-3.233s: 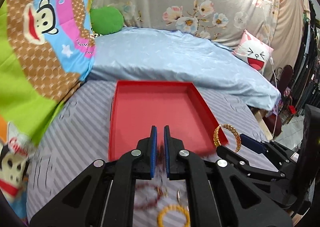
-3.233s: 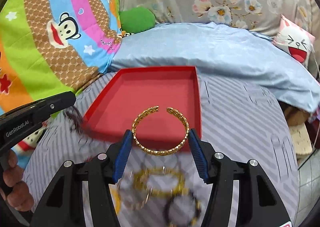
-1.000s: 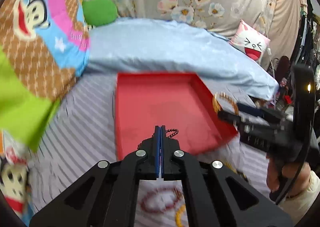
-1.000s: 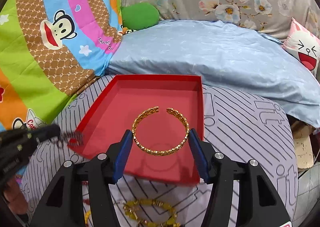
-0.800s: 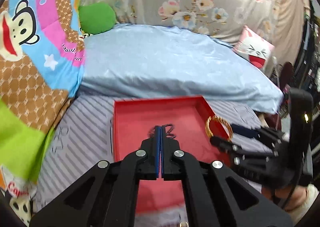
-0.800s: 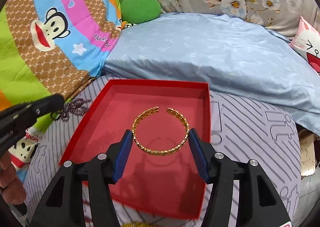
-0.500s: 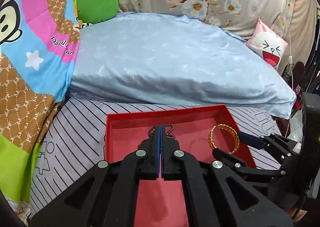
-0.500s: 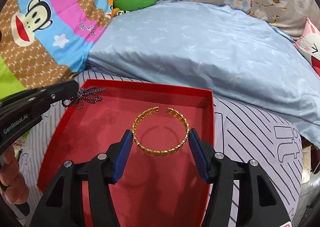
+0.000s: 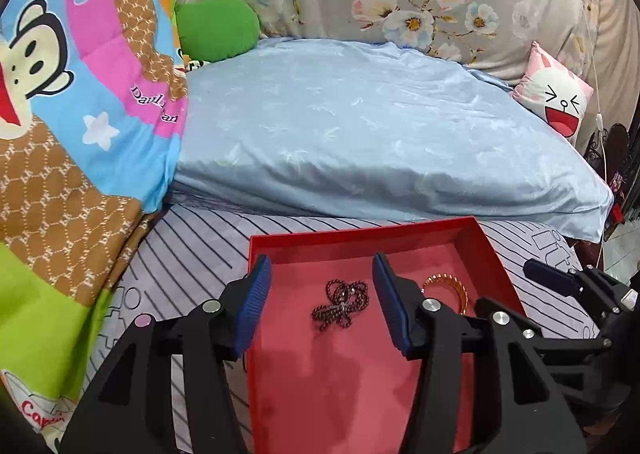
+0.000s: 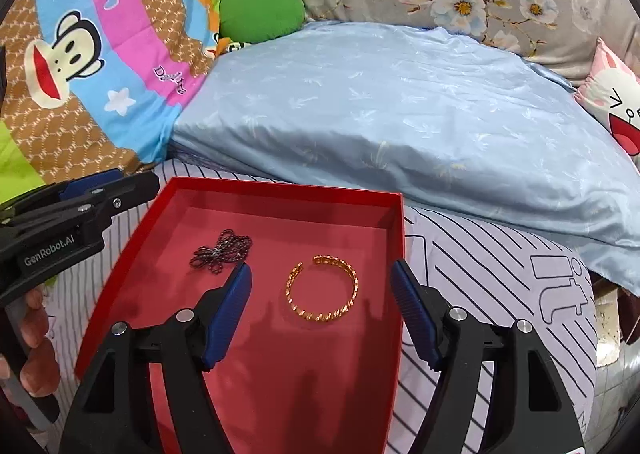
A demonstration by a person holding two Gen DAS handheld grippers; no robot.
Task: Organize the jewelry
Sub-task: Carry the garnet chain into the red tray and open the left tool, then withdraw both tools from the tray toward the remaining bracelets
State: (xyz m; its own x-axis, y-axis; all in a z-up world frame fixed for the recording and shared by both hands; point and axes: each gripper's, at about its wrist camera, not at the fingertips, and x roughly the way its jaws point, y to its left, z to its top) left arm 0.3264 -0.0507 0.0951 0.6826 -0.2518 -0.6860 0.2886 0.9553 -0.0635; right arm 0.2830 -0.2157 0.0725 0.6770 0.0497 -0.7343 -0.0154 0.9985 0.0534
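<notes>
A red tray [image 9: 360,235] [image 10: 280,188] lies on the striped bedsheet. On its floor rest a dark bead chain [image 9: 340,304] [image 10: 222,250] and an open gold bangle [image 9: 452,286] [image 10: 353,286]. My left gripper [image 9: 324,306] hovers over the chain with its jaws opening; the chain lies loose between the blue pads, touched by neither. My right gripper [image 10: 320,310] is likewise opening, its pads standing clear on either side of the bangle. Each gripper shows at the edge of the other's view, the right gripper [image 9: 560,282] and the left gripper [image 10: 80,194].
A light blue pillow [image 9: 380,142] lies just behind the tray. A cartoon monkey blanket [image 9: 60,114] rises at the left, a green cushion [image 10: 260,12] and floral fabric at the back. A person's hand [image 10: 32,334] holds the left gripper. The bed's edge drops off at the right.
Both grippers moved forward over the tray. The left one let go of the dark chain and the right one let go of the gold bangle; both pieces now lie on the tray floor.
</notes>
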